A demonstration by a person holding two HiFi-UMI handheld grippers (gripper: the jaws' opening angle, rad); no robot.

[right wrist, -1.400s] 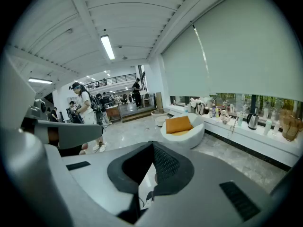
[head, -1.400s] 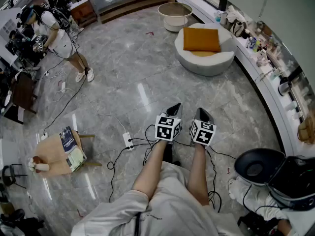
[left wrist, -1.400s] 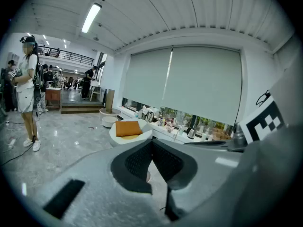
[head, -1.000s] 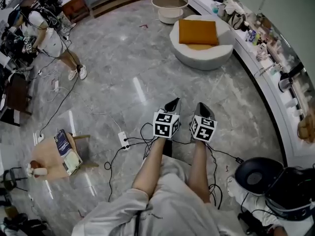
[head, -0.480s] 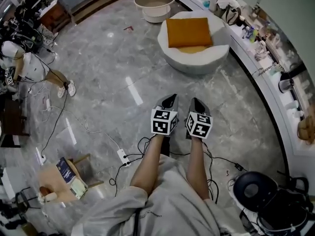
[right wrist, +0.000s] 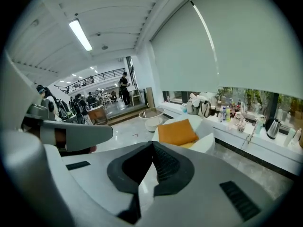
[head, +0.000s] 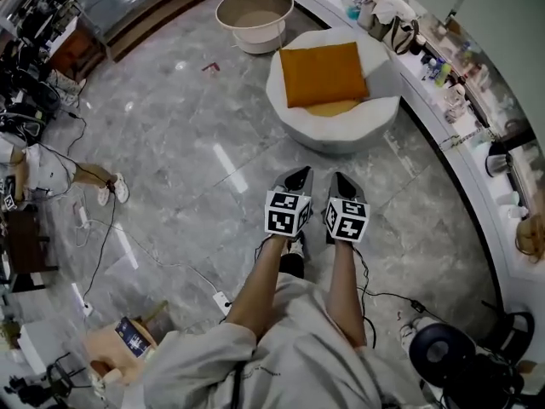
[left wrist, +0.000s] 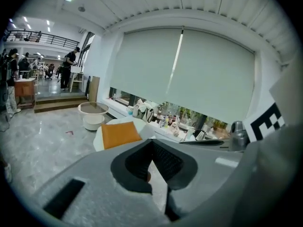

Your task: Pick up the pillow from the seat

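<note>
We held our left gripper [head: 300, 177] and right gripper [head: 342, 181] side by side over the grey marble floor [head: 187, 143], each pair of jaws pressed together with nothing between them. The flat square orange pillow [head: 324, 74] lay on the round white upholstered seat [head: 375, 118], straight ahead of both jaws and well apart from them.

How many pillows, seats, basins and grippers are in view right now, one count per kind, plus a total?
orange pillow: 1
white round seat: 1
round beige basin: 1
grippers: 2, the left gripper and the right gripper
Total: 5
</note>
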